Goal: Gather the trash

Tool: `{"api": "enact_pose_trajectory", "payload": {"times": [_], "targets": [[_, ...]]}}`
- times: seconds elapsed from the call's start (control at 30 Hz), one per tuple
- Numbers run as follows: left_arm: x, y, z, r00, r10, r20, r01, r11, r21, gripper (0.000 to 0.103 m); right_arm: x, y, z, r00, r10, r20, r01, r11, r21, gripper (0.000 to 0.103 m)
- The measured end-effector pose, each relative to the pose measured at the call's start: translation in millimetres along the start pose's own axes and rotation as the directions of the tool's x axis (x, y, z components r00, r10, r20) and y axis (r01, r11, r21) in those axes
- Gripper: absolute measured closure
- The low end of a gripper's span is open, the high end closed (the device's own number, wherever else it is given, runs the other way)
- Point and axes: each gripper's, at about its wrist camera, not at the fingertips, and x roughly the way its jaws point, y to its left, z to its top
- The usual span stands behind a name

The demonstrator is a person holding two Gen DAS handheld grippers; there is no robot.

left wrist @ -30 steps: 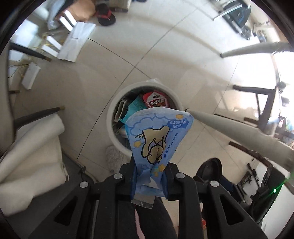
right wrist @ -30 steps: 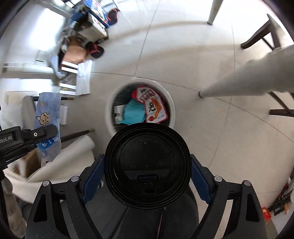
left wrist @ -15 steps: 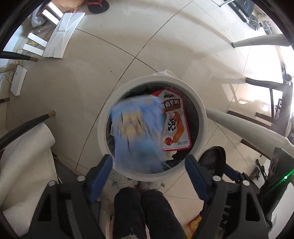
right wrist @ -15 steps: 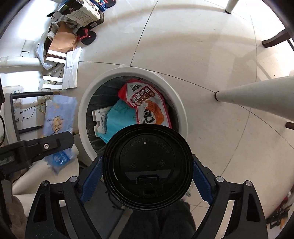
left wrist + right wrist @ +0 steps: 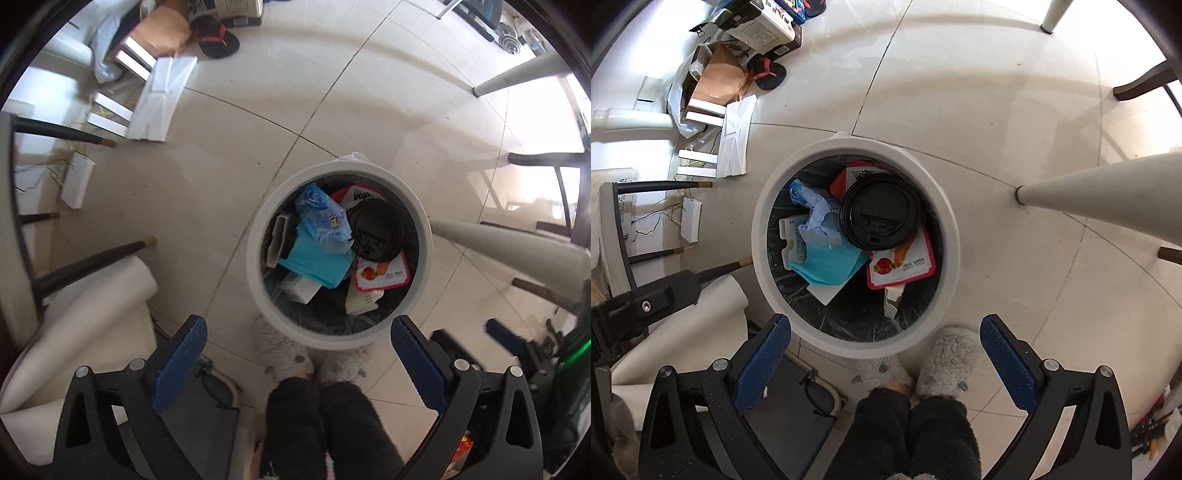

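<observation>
A round white bin (image 5: 254, 254) (image 5: 760, 236) stands on the tiled floor right below both grippers. In it lie a crumpled blue wrapper (image 5: 325, 221) (image 5: 816, 214), a black-lidded cup (image 5: 376, 232) (image 5: 879, 216), a red snack packet (image 5: 384, 275) (image 5: 905, 267) and a teal sheet (image 5: 314, 262) (image 5: 831, 264). My left gripper (image 5: 298, 325) hangs over the bin's near rim, its jaws opening, with nothing between them. My right gripper (image 5: 885, 321) is likewise opening and empty above the near rim.
A pale table leg (image 5: 498, 236) (image 5: 1108, 192) slants in at the right of the bin. Dark chair legs (image 5: 92, 262) and a white roll (image 5: 92, 314) lie left. A person's fuzzy slippers (image 5: 945, 354) touch the bin's near side. Boxes and a sandal (image 5: 218, 40) clutter the far left.
The left gripper let go of the blue wrapper and the right let go of the lidded cup; both now lie in the bin. Both grippers came down closer to it.
</observation>
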Motion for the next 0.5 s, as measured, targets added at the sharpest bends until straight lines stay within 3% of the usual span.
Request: {"api": "enact_pose_trajectory", "payload": {"times": [0.23, 0.5], "targets": [[-49, -6, -41, 0.999, 0.041, 0.034, -0.043, 0.999, 0.030, 0.001, -65, -5, -31, 0.997, -0.036, 0.070, 0.035, 0.999, 0.013, 0.000], [-142, -22, -109, 0.998, 0.036, 0.058, -0.040, 0.997, 0.064, 0.001, -166, -17, -82, 0.996, -0.013, 0.084, 0.011, 0.999, 0.034, 0.000]]}}
